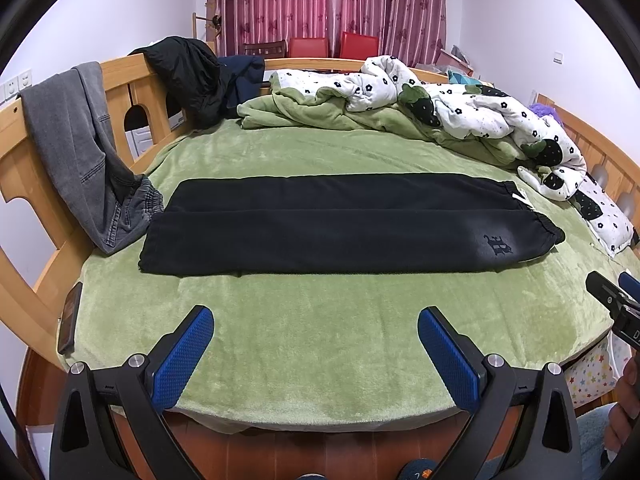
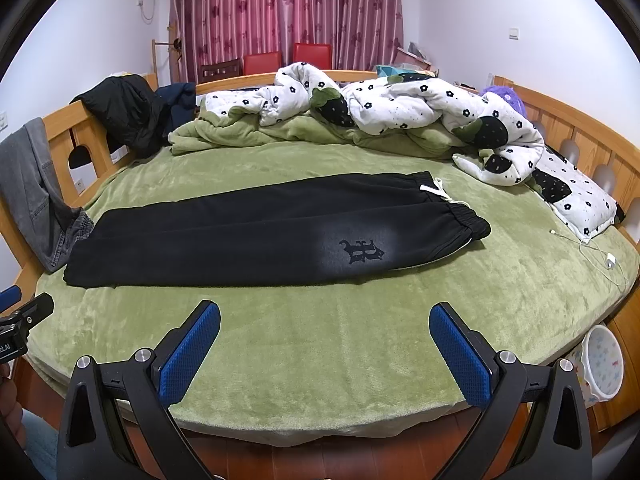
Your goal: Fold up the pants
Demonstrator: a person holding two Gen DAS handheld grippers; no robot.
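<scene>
Black pants (image 1: 340,224) (image 2: 256,232) lie flat across the green bed cover (image 1: 320,328) (image 2: 320,320), one leg folded over the other, waistband and white drawstring (image 2: 434,190) at the right, leg ends at the left. A dark emblem (image 2: 362,252) shows near the waistband. My left gripper (image 1: 316,320) hovers open over the bed's near edge, short of the pants, nothing between its blue pads. My right gripper (image 2: 324,318) is likewise open and empty, in front of the waistband half. Each gripper's tip shows at the side of the other's view.
Grey jeans (image 1: 80,152) hang over the wooden rail at the left. A black jacket (image 1: 188,76) drapes the headboard. A rumpled white flowered quilt (image 2: 420,116) lies at the back and right. A white charger cable (image 2: 600,252) rests at the right. A dark phone (image 1: 70,320) lies on the left edge.
</scene>
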